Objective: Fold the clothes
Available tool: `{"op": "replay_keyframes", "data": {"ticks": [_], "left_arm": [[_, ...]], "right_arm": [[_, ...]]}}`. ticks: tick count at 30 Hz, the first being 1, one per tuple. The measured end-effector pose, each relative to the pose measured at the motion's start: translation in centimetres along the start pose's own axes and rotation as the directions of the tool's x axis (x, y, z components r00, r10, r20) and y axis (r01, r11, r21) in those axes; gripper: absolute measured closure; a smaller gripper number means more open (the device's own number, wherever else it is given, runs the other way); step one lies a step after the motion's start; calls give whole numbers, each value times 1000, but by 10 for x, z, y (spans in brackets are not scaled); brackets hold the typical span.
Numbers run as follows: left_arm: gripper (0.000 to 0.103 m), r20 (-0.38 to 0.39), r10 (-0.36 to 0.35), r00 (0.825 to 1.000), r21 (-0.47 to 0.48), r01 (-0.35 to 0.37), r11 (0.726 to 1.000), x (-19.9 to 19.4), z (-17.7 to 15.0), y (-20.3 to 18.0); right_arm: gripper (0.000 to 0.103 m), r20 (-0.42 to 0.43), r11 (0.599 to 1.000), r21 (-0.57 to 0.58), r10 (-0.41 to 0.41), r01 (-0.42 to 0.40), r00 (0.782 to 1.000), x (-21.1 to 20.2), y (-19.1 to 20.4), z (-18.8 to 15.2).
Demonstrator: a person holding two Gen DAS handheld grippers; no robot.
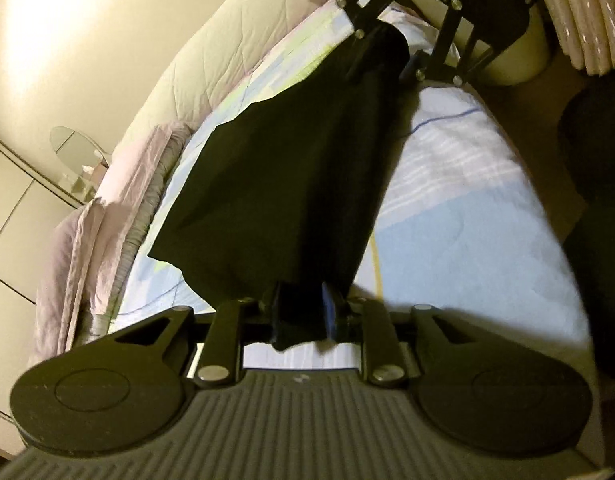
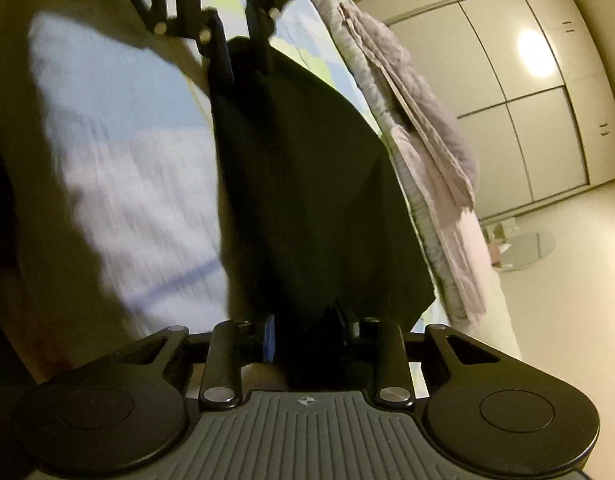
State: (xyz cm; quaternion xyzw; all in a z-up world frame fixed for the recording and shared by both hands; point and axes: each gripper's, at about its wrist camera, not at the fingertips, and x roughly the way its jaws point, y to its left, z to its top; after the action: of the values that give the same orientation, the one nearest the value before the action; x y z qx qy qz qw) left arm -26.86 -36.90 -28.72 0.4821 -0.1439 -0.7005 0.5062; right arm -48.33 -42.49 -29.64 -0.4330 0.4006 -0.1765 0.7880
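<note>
home bedroom: bed (image 1: 447,208) with striped sheet, quilted duvet (image 1: 211,60), built-in wardrobe (image 2: 519,92), curtains (image 1: 583,20), round mirror (image 1: 77,148)

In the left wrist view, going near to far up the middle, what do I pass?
Left gripper, clamped on the hem → black garment, stretched above the bedsheet → right gripper, clamped on the far end → white bin.
</note>
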Motion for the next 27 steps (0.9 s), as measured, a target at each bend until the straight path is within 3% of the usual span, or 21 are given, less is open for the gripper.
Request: {"op": "replay_keyframes", "data": {"ticks": [3, 8, 10, 11, 12, 14, 17, 19, 20, 21, 22, 27], "left_arm": [[85, -1, -1, 1000, -17, 1, 1000, -3, 0, 0], [84, 21, 8, 1000, -61, -6, 998, -10, 0, 4], [83, 46, 27, 999, -62, -24, 998, -16, 0, 5], [78, 54, 32, 998, -43, -30, 999, -18, 1, 2], [69, 62, 38, 997, -25, -36, 999, -19, 3, -1], [63, 71, 46, 996, 17, -47, 999, -19, 6, -8], [65, 51, 43, 998, 57, -46, 997, -5, 12, -15], [71, 26, 31, 999, 42, -32, 999, 5, 15, -15], [76, 15, 22, 1000, 22, -22, 1000, 9, 17, -13], [77, 12, 18, 1000, 18, -19, 1000, 10, 17, -12], [78, 10, 15, 1000, 14, -15, 1000, 11, 17, -11], [84, 21, -6, 1000, -1, 6, 1000, -2, 16, -12]], "right_arm": [[75, -14, 1000, 5, -7, 7, 1000, -4, -4, -15], [75, -142, 986, 165, -12, 36, 990, -7, -22, -43], [74, -131, 986, 157, -43, 64, 990, -19, -23, -42], [72, -125, 989, 131, -54, 70, 991, -24, -19, -38], [68, -114, 992, 104, -66, 78, 991, -29, -14, -34], [36, -67, 995, 50, -87, 90, 994, -37, -1, -24], [34, 4, 997, 25, -73, 72, 997, -33, 9, -5], [35, 26, 997, 27, -73, 72, 997, -21, 9, 5], [41, 37, 997, 32, -74, 73, 997, -11, 3, 9], [52, 39, 997, 32, -71, 70, 997, -1, -2, 13], [78, 19, 998, 18, -58, 57, 998, 8, -4, 11], [80, 6, 998, -32, -54, 54, 999, 16, -16, -26]]}}
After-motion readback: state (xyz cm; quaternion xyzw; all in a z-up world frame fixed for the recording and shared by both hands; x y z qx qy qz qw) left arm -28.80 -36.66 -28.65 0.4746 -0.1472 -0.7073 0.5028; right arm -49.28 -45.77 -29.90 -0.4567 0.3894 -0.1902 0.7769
